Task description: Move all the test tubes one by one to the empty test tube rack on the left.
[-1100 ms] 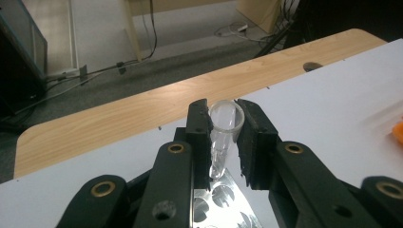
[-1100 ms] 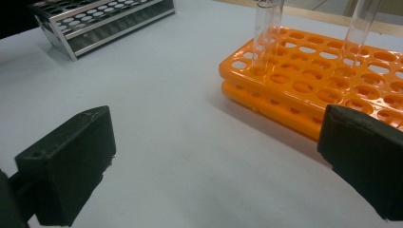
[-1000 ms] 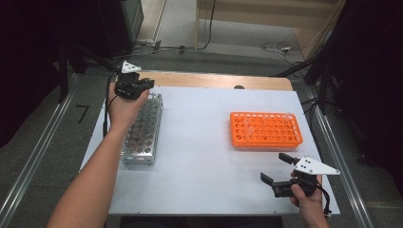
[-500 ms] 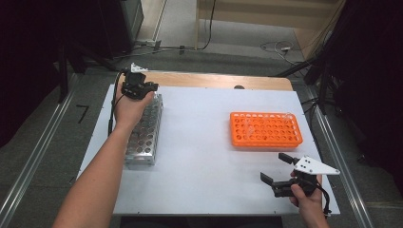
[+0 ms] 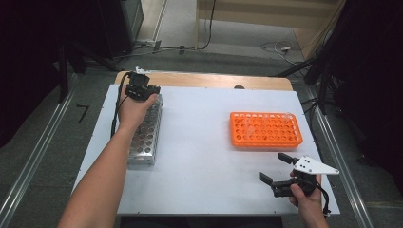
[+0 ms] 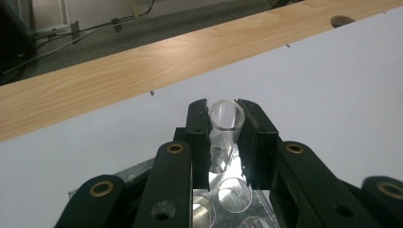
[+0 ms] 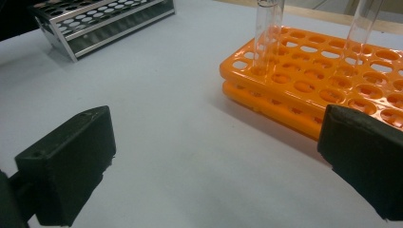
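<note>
My left gripper (image 6: 224, 118) is shut on a clear glass test tube (image 6: 224, 124), its open mouth between the pads. The tube's lower end reaches into a hole at the far end of the metal tube rack (image 5: 145, 130). In the high view the left gripper (image 5: 140, 89) hovers over that far end of the rack. The metal rack (image 7: 102, 21) also shows at the top left of the right gripper view. My right gripper (image 5: 276, 167) rests open near the table's front right corner, nothing between its fingers. Two clear tubes (image 7: 268, 33) stand in the orange rack (image 5: 265, 129).
A white table top (image 5: 199, 142) carries both racks, with a wooden strip (image 5: 209, 80) along its far edge. Cables and dark equipment lie on the floor behind. Metal rails run along both sides of the table.
My left hand has moved to the right and lower over the far end of the metal rack, carrying the tube. The right hand has stayed put.
</note>
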Demonstrator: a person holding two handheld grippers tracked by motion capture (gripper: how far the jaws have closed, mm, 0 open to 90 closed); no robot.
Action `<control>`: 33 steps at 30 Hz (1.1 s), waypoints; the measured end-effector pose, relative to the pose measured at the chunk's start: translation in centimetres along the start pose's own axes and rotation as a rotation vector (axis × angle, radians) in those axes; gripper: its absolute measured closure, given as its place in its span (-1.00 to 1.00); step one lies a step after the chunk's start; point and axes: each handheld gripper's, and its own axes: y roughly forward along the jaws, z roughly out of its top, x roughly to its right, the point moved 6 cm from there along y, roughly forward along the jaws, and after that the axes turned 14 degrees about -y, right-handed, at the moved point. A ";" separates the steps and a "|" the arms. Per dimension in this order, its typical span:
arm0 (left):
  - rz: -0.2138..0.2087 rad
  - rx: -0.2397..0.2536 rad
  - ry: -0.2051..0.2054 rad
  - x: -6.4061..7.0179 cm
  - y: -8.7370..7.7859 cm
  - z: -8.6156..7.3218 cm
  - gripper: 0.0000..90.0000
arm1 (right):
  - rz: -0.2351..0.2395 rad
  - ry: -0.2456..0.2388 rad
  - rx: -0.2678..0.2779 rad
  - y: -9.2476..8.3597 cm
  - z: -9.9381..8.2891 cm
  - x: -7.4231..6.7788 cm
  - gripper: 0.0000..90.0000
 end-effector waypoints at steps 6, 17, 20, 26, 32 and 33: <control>-0.041 0.024 -0.052 0.1 -0.2 0.0 0.58 | 0.004 0.005 -0.003 0.1 0.0 -0.1 -1.00; -0.151 0.088 -0.107 0.8 -2.3 0.1 -0.23 | 0.010 0.006 -0.003 0.2 0.1 0.0 -1.00; -0.185 0.110 -0.107 1.3 -3.3 -0.2 -0.42 | 0.017 0.007 -0.002 0.3 0.3 0.0 -1.00; -0.252 0.133 -0.091 2.7 -5.3 -1.1 -0.77 | 0.015 0.010 0.001 0.6 0.8 0.1 -1.00; -0.317 0.165 -0.074 4.1 -7.5 -2.3 -0.96 | 0.015 0.015 0.005 1.2 1.4 0.3 -1.00; -0.327 0.171 -0.073 4.2 -7.9 -2.5 -0.98 | 0.015 0.013 0.008 1.3 1.6 0.3 -1.00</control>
